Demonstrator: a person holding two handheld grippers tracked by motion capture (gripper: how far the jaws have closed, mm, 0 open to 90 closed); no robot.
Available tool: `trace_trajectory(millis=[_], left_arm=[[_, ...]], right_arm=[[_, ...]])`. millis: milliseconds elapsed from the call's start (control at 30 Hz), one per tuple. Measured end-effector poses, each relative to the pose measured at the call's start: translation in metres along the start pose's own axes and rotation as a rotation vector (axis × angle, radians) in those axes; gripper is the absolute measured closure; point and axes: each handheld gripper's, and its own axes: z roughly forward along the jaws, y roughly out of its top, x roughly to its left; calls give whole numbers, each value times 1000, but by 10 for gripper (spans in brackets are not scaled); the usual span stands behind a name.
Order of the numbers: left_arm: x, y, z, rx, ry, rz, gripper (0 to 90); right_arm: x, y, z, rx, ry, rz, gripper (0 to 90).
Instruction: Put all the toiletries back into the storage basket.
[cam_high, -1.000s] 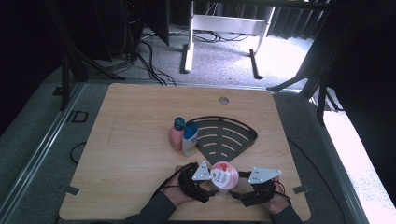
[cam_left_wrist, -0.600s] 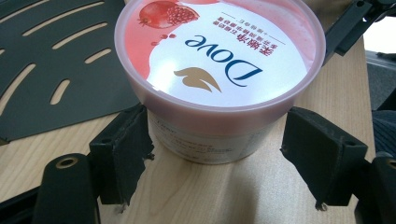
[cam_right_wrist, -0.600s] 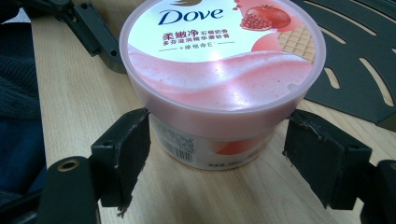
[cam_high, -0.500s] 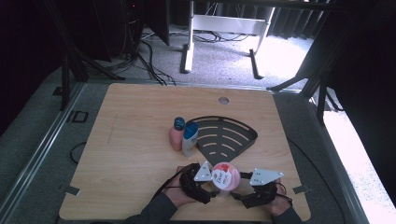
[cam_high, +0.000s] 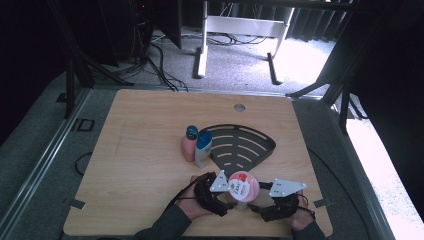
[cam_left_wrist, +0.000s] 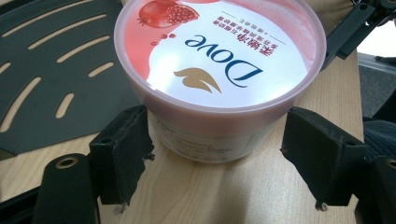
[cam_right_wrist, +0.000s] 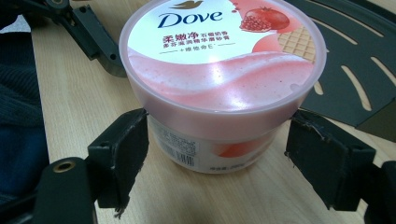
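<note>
Flanking tub (cam_high: 242, 187), black rack (cam_high: 240, 146) behind, bottles (cam_high: 196, 146) beyond

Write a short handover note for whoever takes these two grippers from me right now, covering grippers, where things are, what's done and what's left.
Left gripper: open, jaws on either side of the pink Dove tub, one pad at its wall, the other apart.
Right gripper: open, straddling the same tub from the opposite side, not clamped.
Tub: upright, lid on, standing on the table at the near edge, just short of the black slotted tray.
Two bottles stand upright at the tray's left edge.
Done: both grippers lined up on the tub.
Left: probably close on the tub, then lift or open it; nothing is on the tray yet.
</note>
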Motion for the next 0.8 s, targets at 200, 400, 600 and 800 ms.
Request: trace_trajectory(millis=[200,400,600,800], left_arm=[[3,5,-2,5,6,7,238],[6,11,-2,4,12,8,237],[11,18,-1,3,9,0,237],[16,24,0,2,16,-4,236]], right_arm=[[-3,5,-2,-10,-12,-3,203],[-7,8,-4,-14,-19,-6,199],[-11,11,-7,-29,-39,-8,190],[-17,13,-8,-42,-43,1,184]])
